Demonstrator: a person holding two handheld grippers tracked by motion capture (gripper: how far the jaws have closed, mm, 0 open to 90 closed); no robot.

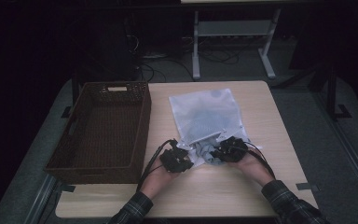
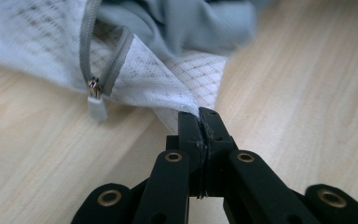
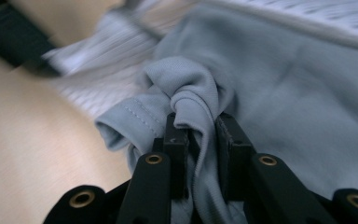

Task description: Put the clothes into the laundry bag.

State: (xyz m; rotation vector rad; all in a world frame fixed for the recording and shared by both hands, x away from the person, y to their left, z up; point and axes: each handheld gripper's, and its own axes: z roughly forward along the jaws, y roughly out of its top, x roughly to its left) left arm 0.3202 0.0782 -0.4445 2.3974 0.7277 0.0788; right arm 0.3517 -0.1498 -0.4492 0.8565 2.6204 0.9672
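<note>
A white mesh bag [image 1: 207,116] is laid flat on the wooden table [image 1: 242,186], just to the right of a dark woven basket [image 1: 105,130]. The near end of the bag is open, and a grey cloth [image 1: 205,151] is seen partly out of it, near the two grippers.

The left gripper [image 1: 182,157] is held at the bag's near left corner. In the left gripper view, its jaws are pressed together on a corner of the white mesh bag [image 2: 186,84] — the mesh is pinched tight between them. A grey zipper pull [image 2: 96,106] is seen hanging from the bag's edge, just beside the pinched corner.

The right gripper [image 1: 220,154] is held at the grey cloth. In the right gripper view, a bunched fold of the grey cloth [image 3: 191,93] is clamped between its jaws — the fold is squeezed up above the tips. The rest of the cloth is spread out behind, with the mesh bag [image 3: 317,14] lying over it.
</note>
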